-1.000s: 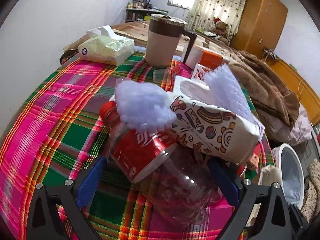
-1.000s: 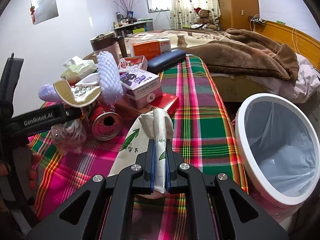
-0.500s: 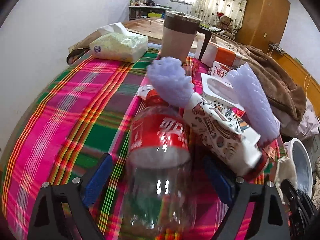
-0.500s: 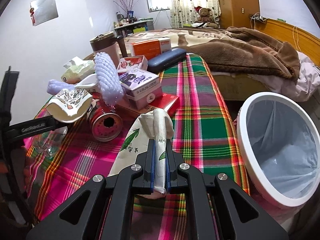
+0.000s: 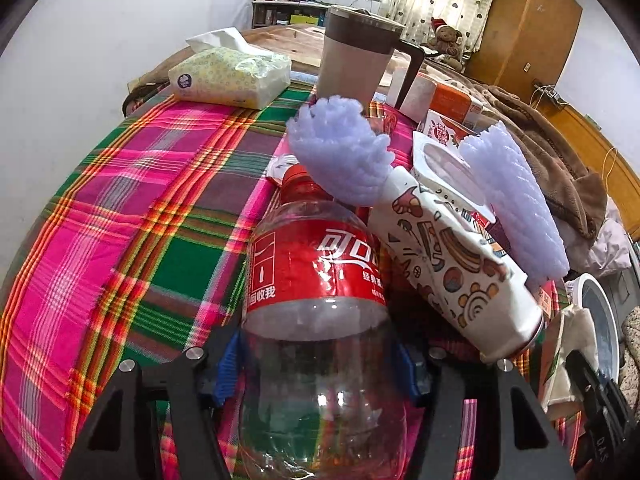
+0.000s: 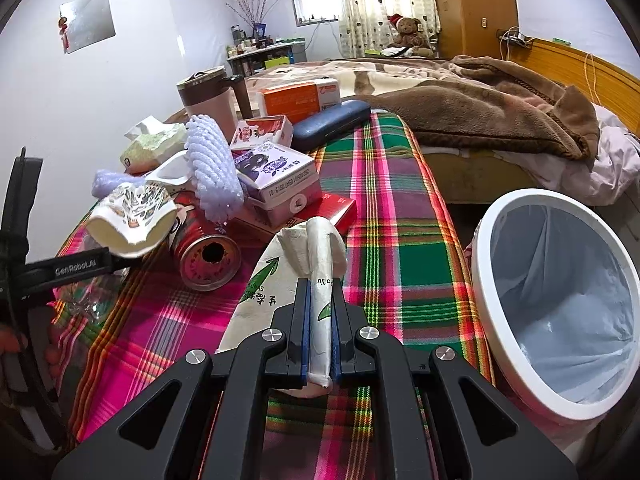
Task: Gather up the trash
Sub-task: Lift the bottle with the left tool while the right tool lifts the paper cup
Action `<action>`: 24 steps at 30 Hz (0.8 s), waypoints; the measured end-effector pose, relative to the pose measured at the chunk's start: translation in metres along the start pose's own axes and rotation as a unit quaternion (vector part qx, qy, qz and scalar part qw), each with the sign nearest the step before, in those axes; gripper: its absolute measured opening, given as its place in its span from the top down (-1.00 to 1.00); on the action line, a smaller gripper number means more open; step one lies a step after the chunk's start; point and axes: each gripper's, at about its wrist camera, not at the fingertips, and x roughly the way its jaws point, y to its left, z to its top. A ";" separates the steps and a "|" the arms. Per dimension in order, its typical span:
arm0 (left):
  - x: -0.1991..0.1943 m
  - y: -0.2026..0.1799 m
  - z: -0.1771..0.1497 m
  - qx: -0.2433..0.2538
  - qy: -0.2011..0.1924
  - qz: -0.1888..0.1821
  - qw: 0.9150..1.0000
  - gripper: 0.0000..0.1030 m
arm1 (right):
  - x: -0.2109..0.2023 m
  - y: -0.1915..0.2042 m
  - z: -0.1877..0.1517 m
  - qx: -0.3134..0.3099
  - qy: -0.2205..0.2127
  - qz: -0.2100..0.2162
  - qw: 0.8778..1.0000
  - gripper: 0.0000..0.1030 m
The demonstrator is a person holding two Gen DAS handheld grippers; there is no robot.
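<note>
My left gripper (image 5: 320,364) is shut on a clear plastic cola bottle (image 5: 316,320) with a red label, lying on the plaid tablecloth (image 5: 132,208). A patterned paper carton (image 5: 452,264) with lilac foam netting (image 5: 340,152) leans against the bottle. My right gripper (image 6: 320,328) is shut on a white paper bag (image 6: 296,276) with green print, above the cloth (image 6: 392,208). A white bin (image 6: 560,300) with a pale liner stands at the right. A red can (image 6: 208,256) lies on its side at the left.
A tissue pack (image 5: 228,76), a beige jug (image 5: 356,64), orange and small milk boxes (image 6: 276,176), a red flat box and a blue case (image 6: 332,124) crowd the back of the table. A bed with a brown blanket (image 6: 500,108) lies beyond.
My left gripper has closed in on the cola bottle, which turned upright in view, neck pointing away. The right gripper holds the paper bag still.
</note>
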 end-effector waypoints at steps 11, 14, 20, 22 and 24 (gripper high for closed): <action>-0.040 0.008 -0.034 -0.007 -0.026 -0.002 1.000 -0.20 | -0.016 -0.002 -0.004 -0.001 -0.011 0.014 1.000 0.84; -0.054 0.013 -0.045 -0.010 -0.033 0.002 0.999 -0.20 | -0.020 -0.001 -0.004 0.000 -0.014 0.016 1.000 0.84; -0.083 0.012 -0.057 -0.004 -0.055 0.005 0.998 -0.20 | -0.036 -0.005 -0.006 -0.003 -0.029 0.020 0.999 0.84; -0.095 0.008 -0.058 0.002 -0.069 0.003 0.998 -0.20 | -0.042 -0.008 -0.005 -0.001 -0.036 0.019 0.999 0.84; -0.104 0.002 -0.059 0.008 -0.077 -0.008 0.997 -0.20 | -0.048 -0.011 -0.004 0.001 -0.043 0.019 0.999 0.84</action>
